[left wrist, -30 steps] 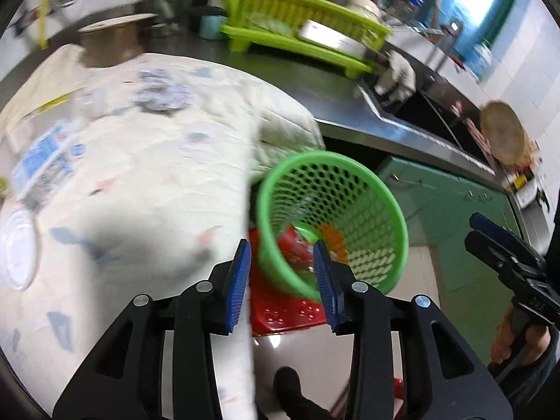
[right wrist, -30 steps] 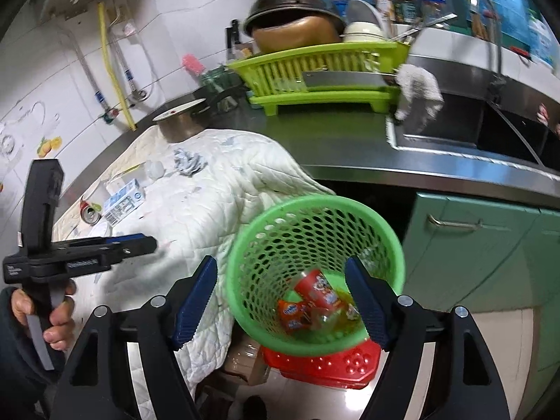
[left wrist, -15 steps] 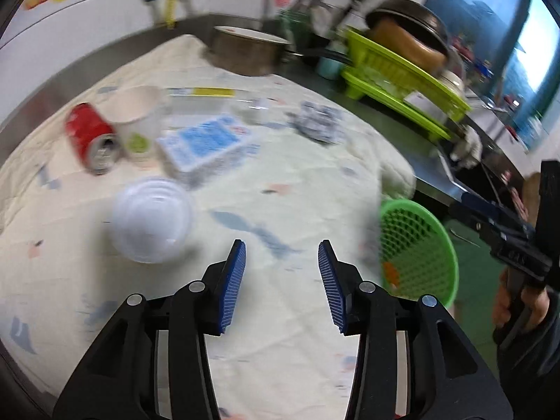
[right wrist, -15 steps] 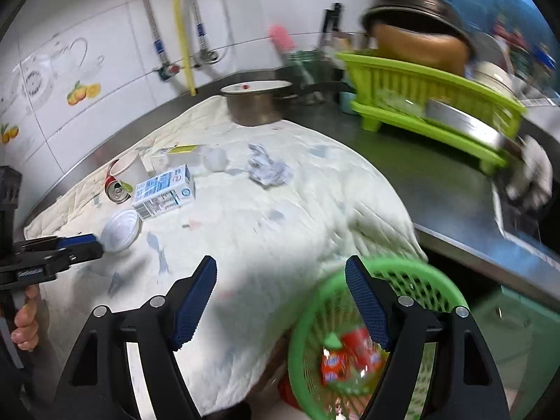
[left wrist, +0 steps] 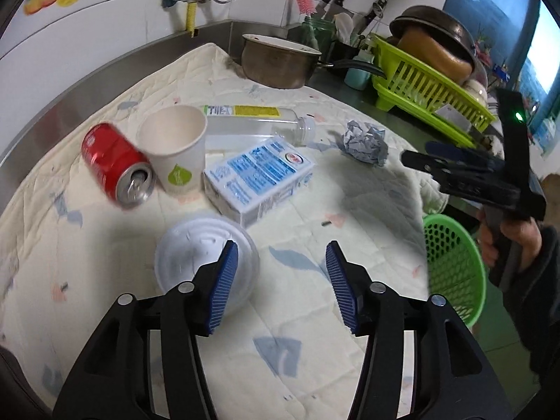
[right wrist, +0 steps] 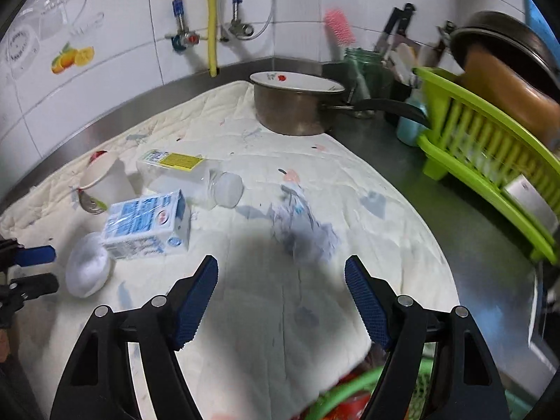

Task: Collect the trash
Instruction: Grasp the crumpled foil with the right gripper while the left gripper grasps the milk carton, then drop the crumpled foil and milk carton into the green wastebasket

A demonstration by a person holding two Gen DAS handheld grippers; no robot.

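Observation:
Trash lies on a quilted cloth (left wrist: 350,210): a red can (left wrist: 117,168), a paper cup (left wrist: 175,150), a clear bottle (left wrist: 252,124), a blue-and-white carton (left wrist: 257,180), a white plastic lid (left wrist: 206,269) and a crumpled paper (left wrist: 365,143). My left gripper (left wrist: 281,280) hovers over the cloth, its jaws opening and empty, the left finger over the lid's edge. My right gripper (right wrist: 281,299) stands open and empty just short of the crumpled paper (right wrist: 302,227). The green basket (left wrist: 451,269) sits below the counter edge at the right.
A metal pot (right wrist: 295,105) with a long handle stands at the back of the counter. A green dish rack (right wrist: 490,143) with a dark pan fills the right. A utensil jar (right wrist: 364,66) stands in the corner. A person's hand (left wrist: 507,241) holds the right gripper.
Both grippers swung from the green basket up over the cloth with the trash. The left gripper's jaws widened. The right gripper came close to the crumpled paper.

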